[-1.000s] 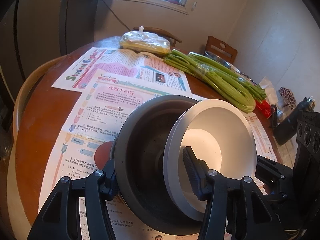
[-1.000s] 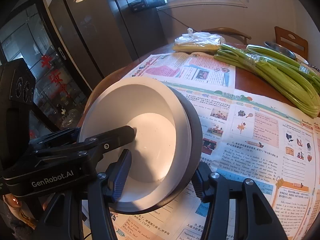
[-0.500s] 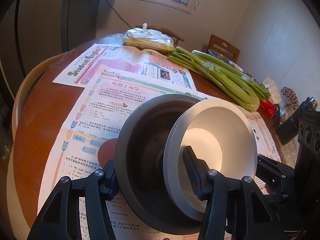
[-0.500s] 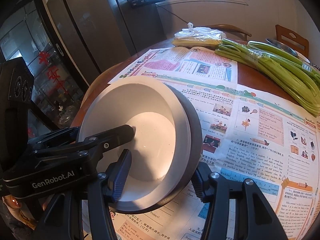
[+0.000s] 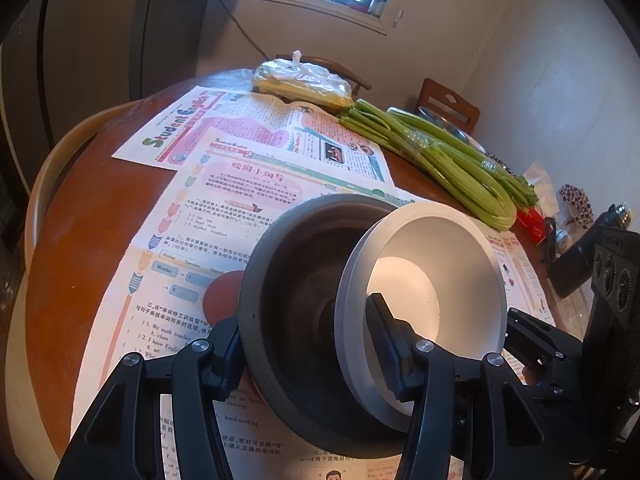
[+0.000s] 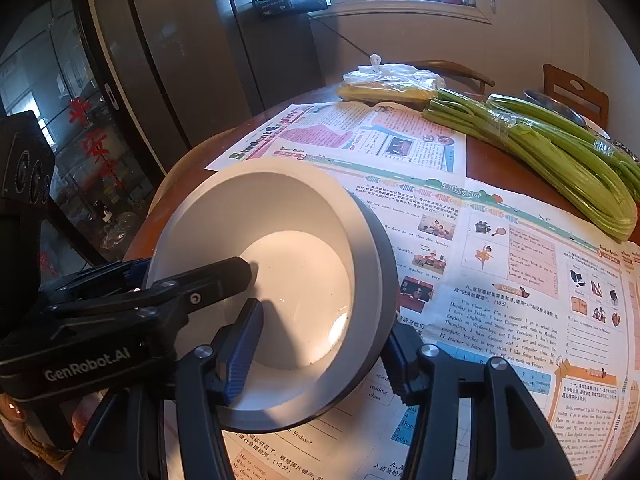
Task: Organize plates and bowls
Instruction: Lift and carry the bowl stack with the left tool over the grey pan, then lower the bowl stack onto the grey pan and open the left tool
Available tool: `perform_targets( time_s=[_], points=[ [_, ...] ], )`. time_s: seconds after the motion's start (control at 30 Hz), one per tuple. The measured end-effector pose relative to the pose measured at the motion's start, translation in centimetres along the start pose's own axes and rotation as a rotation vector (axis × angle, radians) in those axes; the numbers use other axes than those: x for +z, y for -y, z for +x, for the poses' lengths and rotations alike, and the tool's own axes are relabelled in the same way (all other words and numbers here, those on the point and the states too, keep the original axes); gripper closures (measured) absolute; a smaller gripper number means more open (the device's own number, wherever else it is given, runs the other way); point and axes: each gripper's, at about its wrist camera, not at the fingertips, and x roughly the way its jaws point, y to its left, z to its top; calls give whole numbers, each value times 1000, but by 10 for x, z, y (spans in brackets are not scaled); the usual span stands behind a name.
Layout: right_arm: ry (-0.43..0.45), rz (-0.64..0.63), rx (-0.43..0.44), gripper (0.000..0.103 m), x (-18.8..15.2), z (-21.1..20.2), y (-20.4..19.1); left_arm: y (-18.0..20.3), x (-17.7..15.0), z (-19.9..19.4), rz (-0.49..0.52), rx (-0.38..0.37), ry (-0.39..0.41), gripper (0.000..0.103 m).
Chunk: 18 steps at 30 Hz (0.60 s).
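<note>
A white bowl (image 5: 440,248) sits tilted inside a larger dark grey bowl (image 5: 288,280), and both are held up off the newspaper. My left gripper (image 5: 306,346) is shut across them, with one finger outside the grey wall and the other inside the white bowl. In the right wrist view the white bowl (image 6: 280,220) nearly hides the grey bowl (image 6: 384,256). My right gripper (image 6: 320,352) is shut on the opposite side, left finger inside the white bowl and right finger outside the grey one. The left gripper's fingers (image 6: 224,276) reach into the white bowl from the left.
Newspaper sheets (image 5: 240,184) cover much of the round wooden table (image 5: 88,220). Bundled celery (image 5: 452,160) and a plastic bag of yellow food (image 5: 300,80) lie at the far side. A metal bowl (image 6: 556,106) and a chair (image 5: 448,100) stand behind, a dark bottle (image 5: 580,256) to the right.
Both grippers keep the same hold on the nested bowls. Only a slight drift of the background shows.
</note>
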Motion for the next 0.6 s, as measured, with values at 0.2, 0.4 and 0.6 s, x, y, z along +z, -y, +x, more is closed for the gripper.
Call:
perform_targets(
  time_s=[0.2, 0.4, 0.6],
  points=[
    [2, 3, -8, 47, 0, 1, 1, 1, 0, -8, 0, 14, 18, 46],
    [18, 8, -17, 47, 1, -3, 2, 2, 1, -23, 10, 56, 65, 46],
    [28, 8, -38, 47, 1, -5, 2, 6, 0, -34, 22, 79, 89, 46]
  ],
)
